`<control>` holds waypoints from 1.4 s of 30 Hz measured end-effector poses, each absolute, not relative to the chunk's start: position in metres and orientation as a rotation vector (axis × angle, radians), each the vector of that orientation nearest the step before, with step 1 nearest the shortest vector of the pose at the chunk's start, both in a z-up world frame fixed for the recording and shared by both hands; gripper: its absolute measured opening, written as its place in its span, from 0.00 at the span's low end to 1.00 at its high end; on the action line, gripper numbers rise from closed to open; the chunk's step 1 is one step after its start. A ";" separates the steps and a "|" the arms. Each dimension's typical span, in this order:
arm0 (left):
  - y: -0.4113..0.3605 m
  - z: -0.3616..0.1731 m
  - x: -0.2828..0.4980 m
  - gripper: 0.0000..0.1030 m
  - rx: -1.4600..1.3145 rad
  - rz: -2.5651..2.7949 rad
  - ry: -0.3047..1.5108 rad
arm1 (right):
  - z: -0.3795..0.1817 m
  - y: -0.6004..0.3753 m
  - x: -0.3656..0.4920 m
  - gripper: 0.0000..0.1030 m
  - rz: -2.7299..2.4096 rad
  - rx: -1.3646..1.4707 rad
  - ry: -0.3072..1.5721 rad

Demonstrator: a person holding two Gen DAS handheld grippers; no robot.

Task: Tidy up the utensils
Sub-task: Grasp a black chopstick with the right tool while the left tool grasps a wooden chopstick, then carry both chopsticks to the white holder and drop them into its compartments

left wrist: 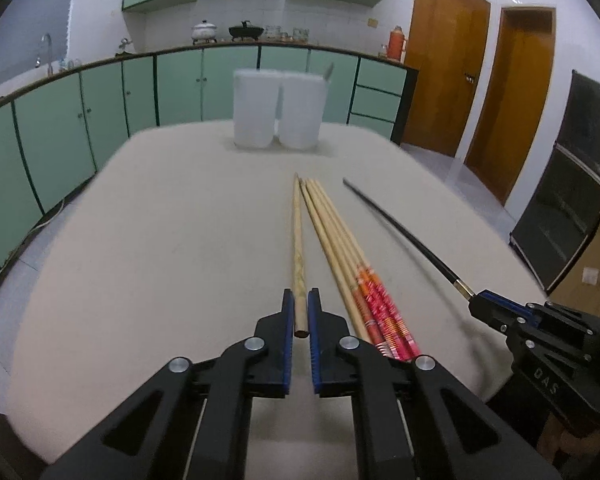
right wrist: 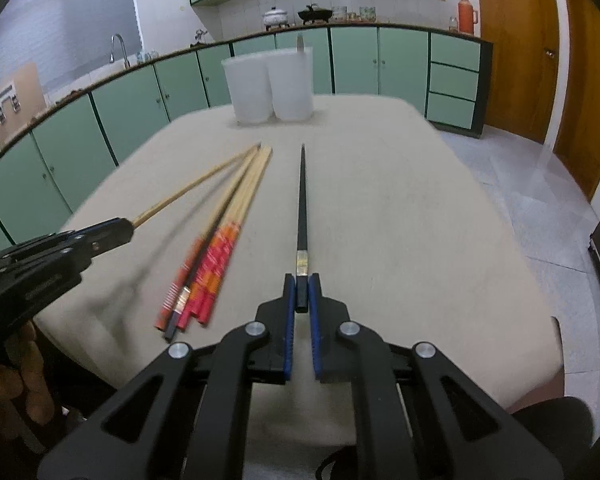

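Observation:
My left gripper (left wrist: 300, 300) is shut on the thick end of a plain wooden chopstick (left wrist: 297, 240), which points away over the table; it also shows in the right wrist view (right wrist: 196, 188). My right gripper (right wrist: 301, 284) is shut on the end of a black chopstick (right wrist: 301, 200), also in the left wrist view (left wrist: 400, 228). Between them several wooden chopsticks with red-orange handles (left wrist: 352, 264) (right wrist: 220, 248) lie on the table, with one dark chopstick (right wrist: 196, 272) among them. Two translucent white holders (left wrist: 276, 110) (right wrist: 268, 84) stand at the far edge; a utensil handle (right wrist: 300, 42) sticks out of the right one.
The beige-covered table (left wrist: 160, 240) fills the view. Green kitchen cabinets (left wrist: 100, 112) run behind and to the left, wooden doors (left wrist: 444, 80) at the right. A dark cabinet (left wrist: 572, 184) stands at the right of the table.

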State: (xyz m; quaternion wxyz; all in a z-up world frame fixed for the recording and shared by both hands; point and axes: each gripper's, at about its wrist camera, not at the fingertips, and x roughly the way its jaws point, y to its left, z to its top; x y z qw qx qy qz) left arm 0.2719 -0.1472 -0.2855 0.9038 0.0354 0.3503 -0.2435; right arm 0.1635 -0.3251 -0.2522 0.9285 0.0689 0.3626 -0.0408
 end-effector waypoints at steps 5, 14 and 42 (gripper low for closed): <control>-0.132 -0.245 0.261 0.07 0.057 -0.501 0.686 | -0.201 -0.324 0.155 0.06 -0.058 0.132 0.678; -0.121 -0.193 0.267 0.07 0.081 -0.560 0.604 | -0.124 -0.331 0.177 0.06 -0.022 0.060 0.559; -0.132 -0.286 0.272 0.06 0.088 -0.545 0.829 | -0.153 -0.335 0.152 0.06 -0.045 0.149 0.572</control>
